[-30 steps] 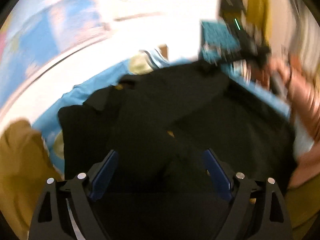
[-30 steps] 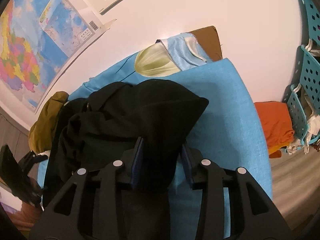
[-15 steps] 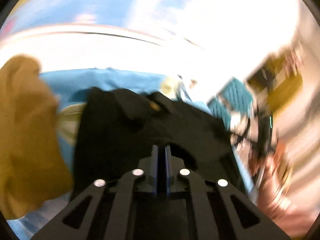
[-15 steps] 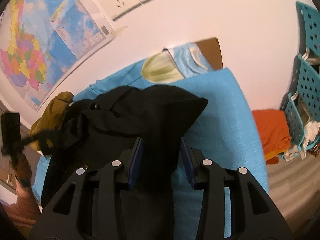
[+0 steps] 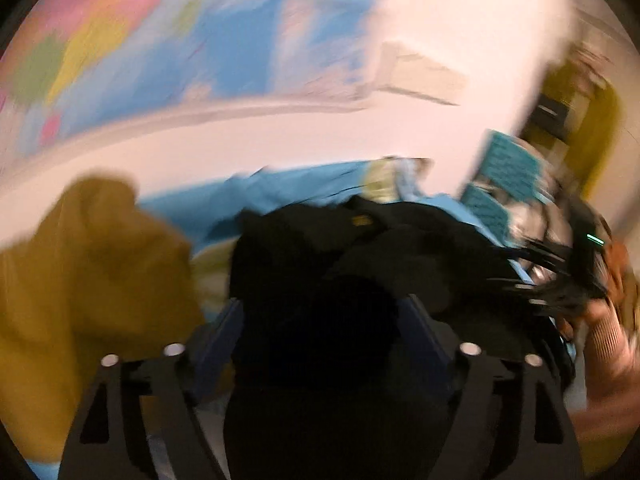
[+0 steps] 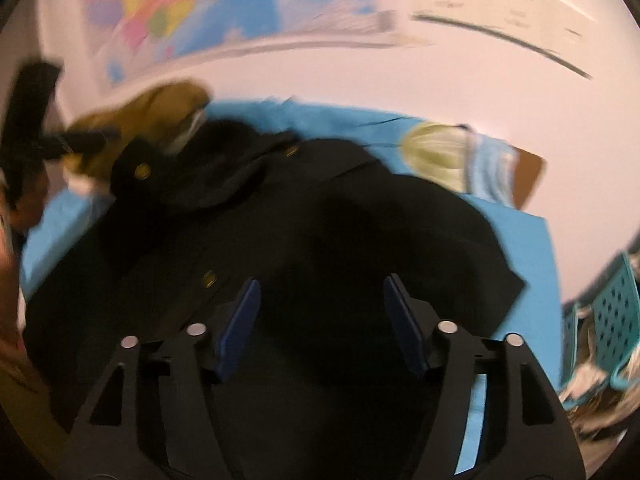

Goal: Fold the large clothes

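While both views are blurred, the left gripper [image 5: 322,312] and right gripper [image 6: 320,312] stand with jaws apart over the crumpled black garment [image 6: 360,216] on the blue cloth-covered surface [image 6: 524,240].

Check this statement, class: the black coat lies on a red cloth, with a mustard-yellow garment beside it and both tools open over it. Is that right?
One detail is wrong: the cloth under the black coat is blue, not red, as the right wrist view shows. The mustard-yellow garment does lie beside it, and the left tool and right tool are both open over it.
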`<state>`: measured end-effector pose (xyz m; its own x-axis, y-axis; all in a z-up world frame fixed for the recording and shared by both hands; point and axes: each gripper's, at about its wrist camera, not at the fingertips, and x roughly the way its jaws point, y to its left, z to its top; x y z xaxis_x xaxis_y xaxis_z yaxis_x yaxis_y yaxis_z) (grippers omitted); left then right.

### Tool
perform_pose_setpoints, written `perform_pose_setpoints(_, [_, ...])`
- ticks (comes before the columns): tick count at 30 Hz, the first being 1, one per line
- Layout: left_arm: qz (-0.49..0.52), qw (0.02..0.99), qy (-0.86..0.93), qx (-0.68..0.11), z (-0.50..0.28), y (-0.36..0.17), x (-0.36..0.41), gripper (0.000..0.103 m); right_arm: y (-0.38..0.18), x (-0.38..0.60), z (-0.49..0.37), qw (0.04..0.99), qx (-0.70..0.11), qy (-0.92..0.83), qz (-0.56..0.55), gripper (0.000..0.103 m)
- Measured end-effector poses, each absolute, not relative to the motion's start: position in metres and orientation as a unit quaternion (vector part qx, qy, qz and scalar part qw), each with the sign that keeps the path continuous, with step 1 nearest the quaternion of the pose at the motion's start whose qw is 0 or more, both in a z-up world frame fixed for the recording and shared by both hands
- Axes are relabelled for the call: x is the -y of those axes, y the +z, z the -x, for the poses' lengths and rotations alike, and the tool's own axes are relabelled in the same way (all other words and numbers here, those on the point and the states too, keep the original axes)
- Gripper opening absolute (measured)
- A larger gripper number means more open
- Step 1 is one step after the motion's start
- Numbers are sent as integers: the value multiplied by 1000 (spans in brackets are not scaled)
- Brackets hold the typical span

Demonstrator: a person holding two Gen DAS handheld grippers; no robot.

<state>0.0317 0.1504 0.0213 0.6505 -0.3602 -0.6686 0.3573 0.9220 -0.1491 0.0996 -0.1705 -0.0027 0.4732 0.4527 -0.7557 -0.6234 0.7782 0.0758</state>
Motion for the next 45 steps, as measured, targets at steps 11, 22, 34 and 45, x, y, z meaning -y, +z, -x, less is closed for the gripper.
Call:
perform_pose_setpoints(11, [-166, 874, -209, -406, -31, -35, -72, 75, -32, 133, -96, 840, -405, 313, 183, 62])
perform_pose_setpoints(22, [-234, 862, -254, -372, 5, -47, -66, 97, -32, 131, -95, 837, -415, 316, 165, 61])
perform_pose_setpoints(34, [-69, 886, -163, -428, -79, -31, -120, 12, -28, 141, -97, 849, -413, 292, 152, 59])
perform_pose_setpoints(45, [91, 843, -78, -525, -141, -36, -184, 17, -40, 137, -95, 838, -415, 273, 225, 26])
